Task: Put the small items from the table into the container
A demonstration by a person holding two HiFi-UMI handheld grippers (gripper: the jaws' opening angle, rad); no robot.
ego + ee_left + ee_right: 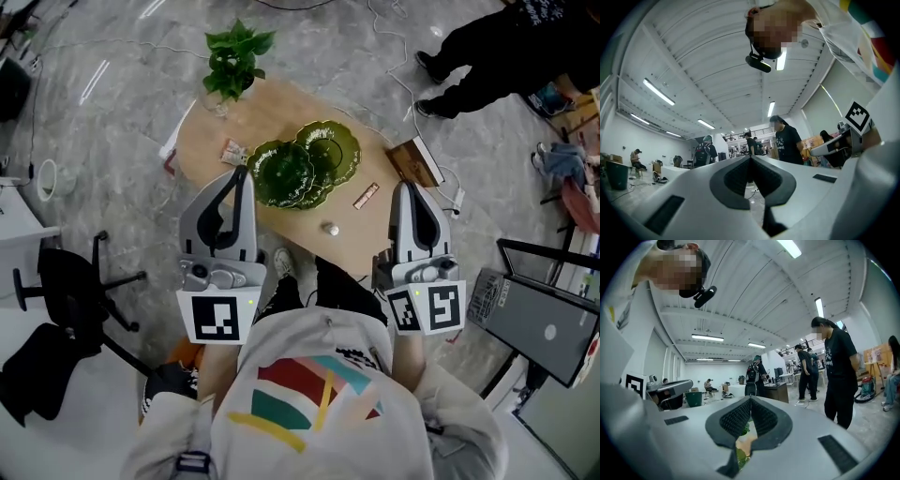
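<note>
Stage: we judge that the task has hardly begun. All the small items lie on the bench (281, 105) and none is in the container.
Left gripper (242, 173): its fingers are clenched tip to tip with nothing between them. It is held up in front of us, lower left of the bench in the head view.
Right gripper (405, 187): its fingers are clenched too and grasp nothing. Only a sliver of green and wood shows through the gap below the pads.
Container: the green dish (302, 171), a leaf-shaped stack at the centre of the bench, looks empty.
Items: a packet (232, 150) lies just left of the dish, a brown bar (366, 195) lies to its right, and a small round piece (331, 227) sits near the bench's lower edge.
Risk, fingers: if they come down still clenched, we would push an item instead of picking it up.
Risk, round piece: it sits close to the edge, so a nudge could roll it onto the floor.
Risk, flat items: the packet and bar lie flat, so the fingers may skid over them or scrape the wood.
Risk, neighbours: the packet lies between the dish rim and the plant (234, 58). A wide reach with the left gripper could strike the dish or tip the vase.
</note>
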